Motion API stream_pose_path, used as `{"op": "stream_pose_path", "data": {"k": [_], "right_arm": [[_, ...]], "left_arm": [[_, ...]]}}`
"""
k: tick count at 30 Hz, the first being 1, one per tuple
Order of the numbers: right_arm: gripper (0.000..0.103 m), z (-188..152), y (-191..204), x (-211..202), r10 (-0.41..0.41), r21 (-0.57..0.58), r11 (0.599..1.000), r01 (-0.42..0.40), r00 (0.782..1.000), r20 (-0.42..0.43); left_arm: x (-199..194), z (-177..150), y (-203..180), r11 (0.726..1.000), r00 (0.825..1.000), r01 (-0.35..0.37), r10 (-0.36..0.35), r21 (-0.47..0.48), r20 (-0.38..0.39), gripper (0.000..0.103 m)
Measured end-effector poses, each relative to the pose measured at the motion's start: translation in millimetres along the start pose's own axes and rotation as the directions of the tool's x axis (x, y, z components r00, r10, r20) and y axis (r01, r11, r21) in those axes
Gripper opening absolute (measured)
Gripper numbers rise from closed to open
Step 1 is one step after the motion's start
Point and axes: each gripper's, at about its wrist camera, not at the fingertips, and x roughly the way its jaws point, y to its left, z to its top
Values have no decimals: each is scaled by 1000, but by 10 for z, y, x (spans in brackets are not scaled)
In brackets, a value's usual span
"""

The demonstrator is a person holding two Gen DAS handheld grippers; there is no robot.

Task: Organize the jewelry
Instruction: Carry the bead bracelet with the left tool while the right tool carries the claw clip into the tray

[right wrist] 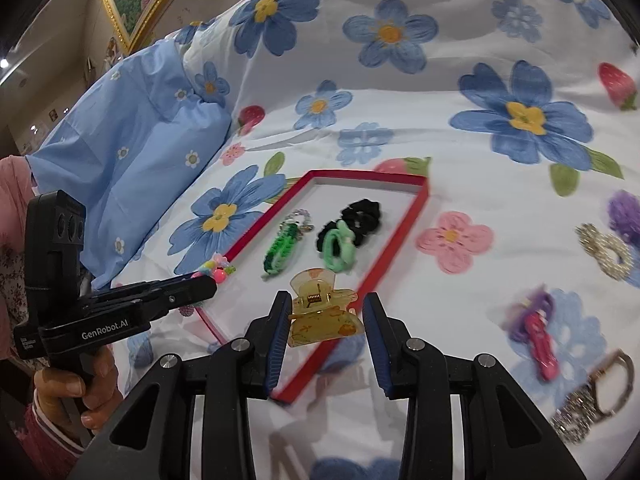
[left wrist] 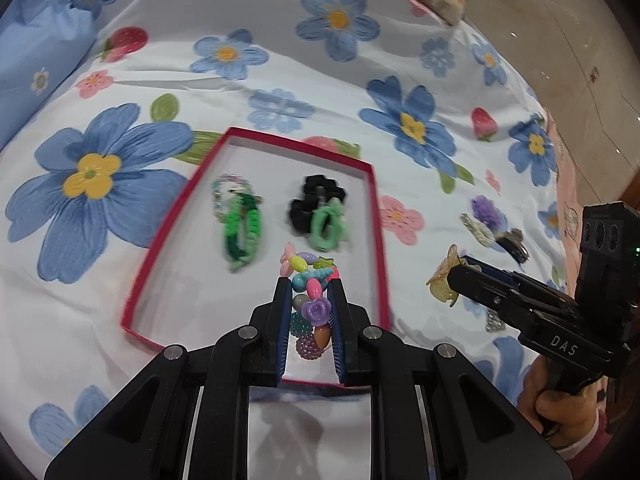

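Observation:
In the left wrist view my left gripper (left wrist: 310, 282) is shut on a colourful bead bracelet (left wrist: 314, 308), held over the near part of a red-rimmed white tray (left wrist: 300, 148). In the tray lie a green braided bracelet (left wrist: 240, 236), a clear bead bracelet (left wrist: 230, 188), a black scrunchie (left wrist: 316, 196) and a green scrunchie (left wrist: 326, 226). My right gripper (right wrist: 328, 300) is shut on a yellow claw clip (right wrist: 320, 316) above the tray's near right rim (right wrist: 396, 236). The left gripper (right wrist: 200, 286) with its beads (right wrist: 218, 270) shows at the tray's left side.
Loose pieces lie on the flowered bedspread to the right of the tray: a pearly ring (right wrist: 604, 254), a purple scrunchie (right wrist: 626, 212), a pink clip (right wrist: 540, 334) and a silver watch (right wrist: 592, 400). A blue pillow (right wrist: 132, 140) sits to the left. A hand (right wrist: 76, 396) grips the left handle.

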Motion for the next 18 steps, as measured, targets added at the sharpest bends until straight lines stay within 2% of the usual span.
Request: {"op": "stream_pose_path", "data": {"k": [8, 18], "right_arm": [[37, 137, 122, 484, 15, -9, 1000, -15, 999, -43], [37, 146, 136, 1046, -22, -40, 999, 17, 992, -125]], "left_arm": [[204, 96, 312, 998, 999, -46, 46, -32, -18, 16], [579, 207, 597, 994, 995, -88, 84, -59, -54, 16]]}}
